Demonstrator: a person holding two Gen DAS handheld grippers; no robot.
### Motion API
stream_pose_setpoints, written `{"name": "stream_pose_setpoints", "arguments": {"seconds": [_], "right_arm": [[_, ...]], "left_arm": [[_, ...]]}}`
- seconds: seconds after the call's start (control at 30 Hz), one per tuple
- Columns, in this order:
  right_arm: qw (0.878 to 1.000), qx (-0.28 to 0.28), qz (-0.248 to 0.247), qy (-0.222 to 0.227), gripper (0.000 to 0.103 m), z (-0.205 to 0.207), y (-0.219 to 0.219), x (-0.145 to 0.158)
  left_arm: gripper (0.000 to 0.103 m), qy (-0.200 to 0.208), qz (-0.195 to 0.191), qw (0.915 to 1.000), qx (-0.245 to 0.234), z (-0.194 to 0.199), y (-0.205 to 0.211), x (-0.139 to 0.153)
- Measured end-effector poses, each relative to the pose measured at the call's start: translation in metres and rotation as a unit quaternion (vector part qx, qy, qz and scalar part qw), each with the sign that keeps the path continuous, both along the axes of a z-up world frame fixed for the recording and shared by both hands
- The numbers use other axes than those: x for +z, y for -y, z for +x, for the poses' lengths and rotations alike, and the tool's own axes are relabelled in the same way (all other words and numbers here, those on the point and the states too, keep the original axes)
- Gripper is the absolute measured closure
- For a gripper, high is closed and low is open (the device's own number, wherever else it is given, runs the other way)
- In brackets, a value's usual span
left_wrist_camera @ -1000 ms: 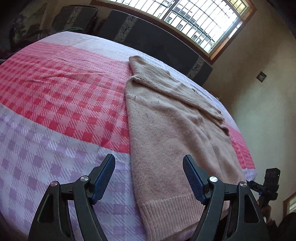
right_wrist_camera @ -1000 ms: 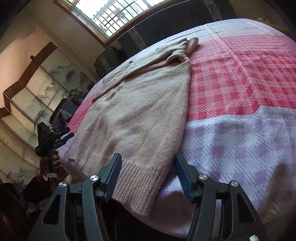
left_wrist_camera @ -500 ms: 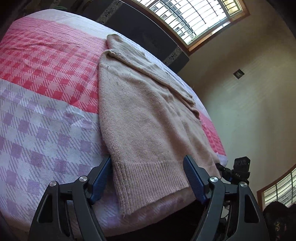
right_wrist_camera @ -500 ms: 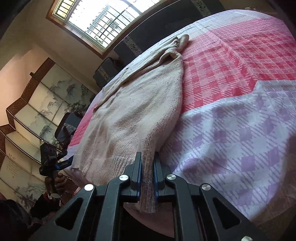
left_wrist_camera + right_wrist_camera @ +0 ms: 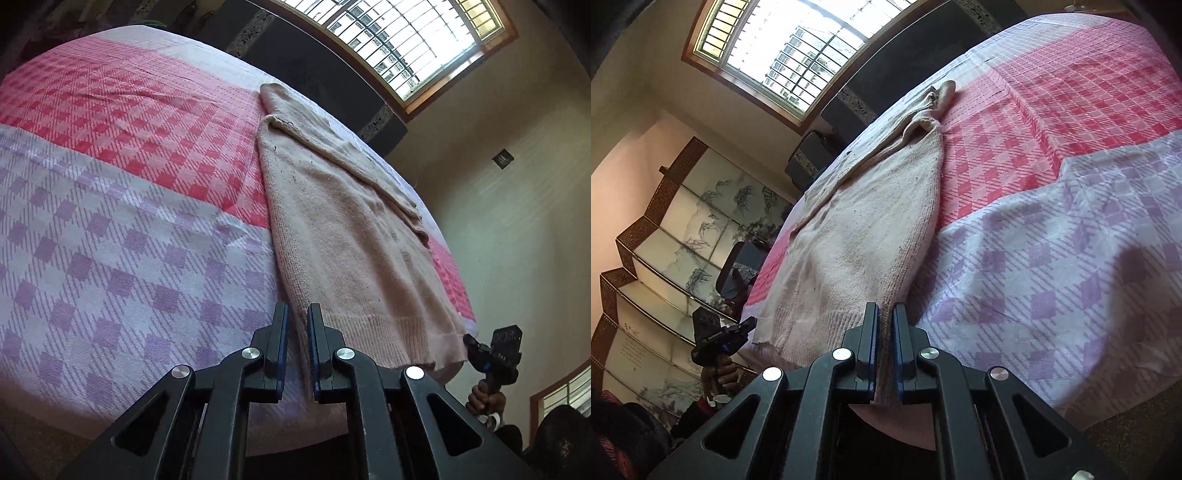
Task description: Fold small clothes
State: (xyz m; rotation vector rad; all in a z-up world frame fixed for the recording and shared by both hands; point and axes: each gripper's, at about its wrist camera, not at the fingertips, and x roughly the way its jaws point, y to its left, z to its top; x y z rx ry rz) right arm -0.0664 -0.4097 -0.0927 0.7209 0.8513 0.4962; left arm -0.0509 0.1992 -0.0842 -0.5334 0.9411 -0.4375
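A beige knitted sweater point(image 5: 343, 229) lies flat on a bed with its ribbed hem at the near edge; it also shows in the right wrist view point(image 5: 871, 236). My left gripper point(image 5: 298, 317) is shut on the hem's left corner. My right gripper point(image 5: 885, 317) is shut on the hem's right corner. Each gripper shows small in the other's view, the right gripper point(image 5: 495, 350) and the left gripper point(image 5: 720, 332). A sleeve lies folded across the sweater's far end.
The bed point(image 5: 110, 206) has a pink, red and lilac checked cover point(image 5: 1071, 206). A dark headboard point(image 5: 314, 70) and a window point(image 5: 413, 40) stand behind it. A folding screen with painted panels point(image 5: 676, 236) stands at the left in the right wrist view.
Both grippers went from open to shut on the hem corners, the right first, then the left. The left gripper moved to the hem's left corner.
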Motion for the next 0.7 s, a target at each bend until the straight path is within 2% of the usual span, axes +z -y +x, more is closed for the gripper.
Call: {"name": "stream_pose_setpoints", "arguments": {"seconds": [0.03,0.07,0.1,0.13,0.17,0.23,0.3,0.37,0.4,0.53,0.6,0.63,0.67,0.7], "right_arm": [[1.0,-0.004,0.013,-0.003,0.089,0.001,0.002,-0.001],[1.0,-0.006,0.025,-0.008,0.087,0.004,0.003,-0.003],[0.999,-0.009,0.03,-0.015,0.078,0.006,0.003,-0.005],[0.999,-0.009,0.03,-0.017,0.068,0.007,0.002,-0.006],[0.999,-0.005,0.031,-0.013,0.065,0.007,-0.001,-0.005],[0.999,0.006,0.033,-0.007,0.06,0.008,-0.008,-0.002],[0.999,0.012,0.034,-0.007,0.056,0.013,-0.014,-0.001],[1.0,0.013,0.019,-0.017,0.056,0.019,-0.018,-0.003],[1.0,0.015,0.013,-0.017,0.058,0.02,-0.02,-0.002],[1.0,0.018,0.002,-0.021,0.058,0.022,-0.025,0.001],[0.999,0.019,-0.012,-0.023,0.06,0.021,-0.028,0.003],[0.999,0.017,-0.016,-0.028,0.065,0.022,-0.029,0.002],[0.999,0.014,-0.019,-0.036,0.068,0.023,-0.029,0.001],[0.999,0.01,-0.022,-0.041,0.076,0.024,-0.028,-0.001]], "left_arm": [[0.084,-0.003,0.008,1.0,-0.004,0.0,0.002,0.0],[0.071,-0.006,0.017,0.9998,-0.003,0.002,0.004,0.0],[0.065,-0.006,0.014,0.9999,-0.003,0.004,0.005,-0.001],[0.05,-0.001,0.001,1.0,-0.008,0.005,0.007,0.0],[0.036,0.0,-0.012,0.9998,-0.014,0.006,0.008,0.0],[0.027,-0.003,-0.02,0.9994,-0.027,0.01,0.014,0.002],[0.027,-0.004,-0.015,0.9987,-0.048,0.016,0.023,0.002],[0.027,-0.01,-0.026,0.9971,-0.071,0.022,0.03,0.001],[0.027,-0.012,-0.03,0.9968,-0.073,0.024,0.032,0.001],[0.03,-0.027,-0.059,0.9952,-0.073,0.034,0.038,-0.002],[0.048,-0.039,-0.052,0.9944,-0.083,0.035,0.046,-0.004],[0.063,-0.046,-0.05,0.9941,-0.085,0.035,0.05,-0.007],[0.067,-0.051,-0.054,0.9934,-0.088,0.032,0.051,-0.009],[0.067,-0.053,-0.063,0.9923,-0.093,0.031,0.053,-0.01]]}}
